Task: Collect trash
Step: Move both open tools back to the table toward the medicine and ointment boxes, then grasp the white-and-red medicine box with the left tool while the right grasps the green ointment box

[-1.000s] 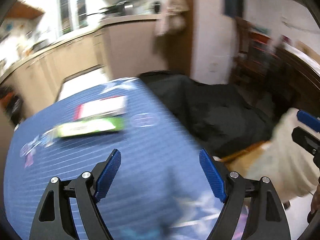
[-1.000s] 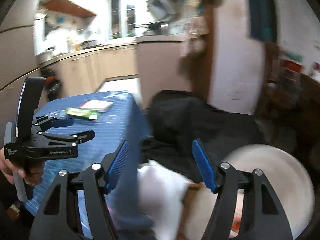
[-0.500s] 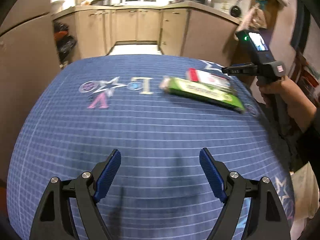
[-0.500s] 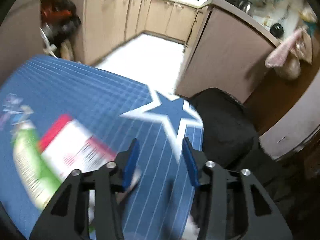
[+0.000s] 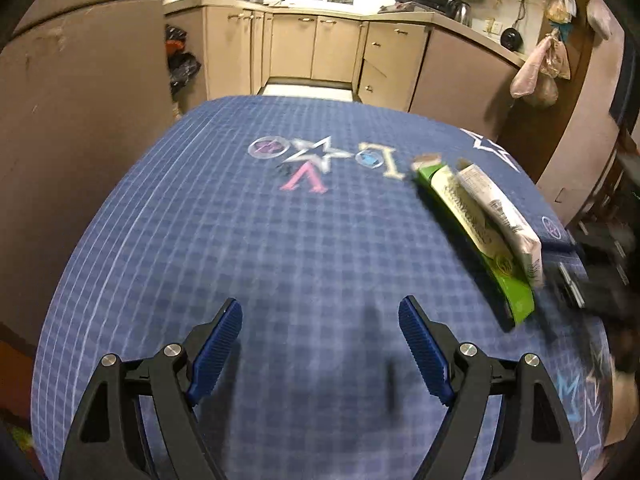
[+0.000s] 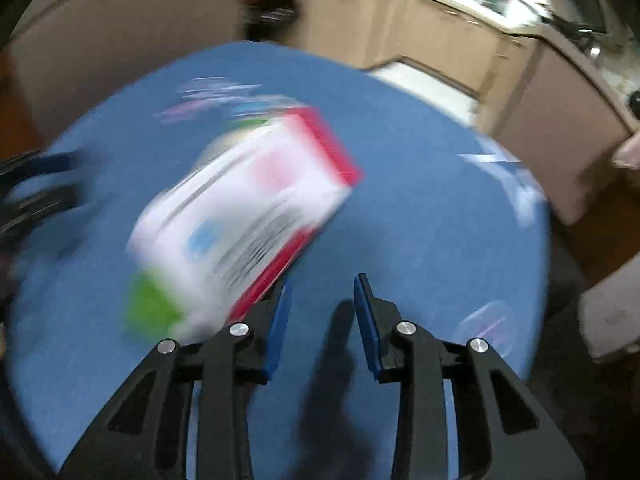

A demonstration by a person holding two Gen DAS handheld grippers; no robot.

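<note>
The trash is two flat packets lying together toward the right side of the desk: a white box with red edges (image 6: 244,204) resting on top of a longer green packet (image 5: 480,240), whose green end pokes out from under it on my near side. From my right hand's view both are smeared by blur, so I cannot read any print on them.

My right tongs (image 6: 322,312) sit just beside the near red edge of the box, their left blue pad (image 6: 278,320) close against that edge; I cannot tell whether it touches. Their jaws have just been closing and now stand narrow, with only bare blue cloth and their own shadow between them.

My left tongs (image 5: 320,344) hang over the middle of the desk (image 5: 240,240), well apart from the packets, jaws wide and holding nothing. The cloth under them is blue check with a star (image 5: 314,154) and letters printed near the far side.

Beyond the desk stand beige kitchen cabinets (image 5: 316,48).
</note>
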